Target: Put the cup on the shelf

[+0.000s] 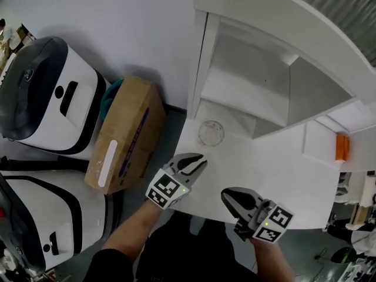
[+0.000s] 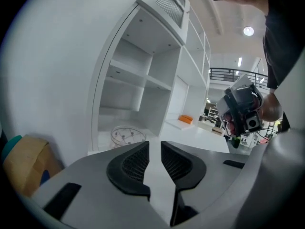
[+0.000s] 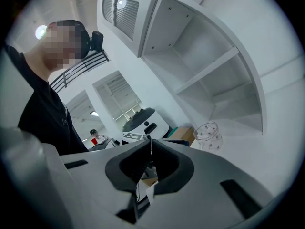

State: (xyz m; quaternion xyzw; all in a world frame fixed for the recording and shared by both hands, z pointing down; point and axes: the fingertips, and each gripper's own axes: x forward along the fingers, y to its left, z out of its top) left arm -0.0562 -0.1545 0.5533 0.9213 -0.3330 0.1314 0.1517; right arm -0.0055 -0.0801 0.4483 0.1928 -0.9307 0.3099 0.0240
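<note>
Clear glass cup (image 1: 211,133), upright just before shelf (image 1: 241,96), unheld; left gripper (image 1: 197,162) narrowly parted, empty; right gripper (image 1: 229,197) closed, empty; advised: widen left jaws, straddle cup squarely, close gently.

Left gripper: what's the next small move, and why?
Probably widen the left gripper and ease it forward toward the cup. Its jaws stand only slightly apart and empty, likely too narrow for the cup, which sits untouched on the counter just ahead, in front of the shelf.
</note>
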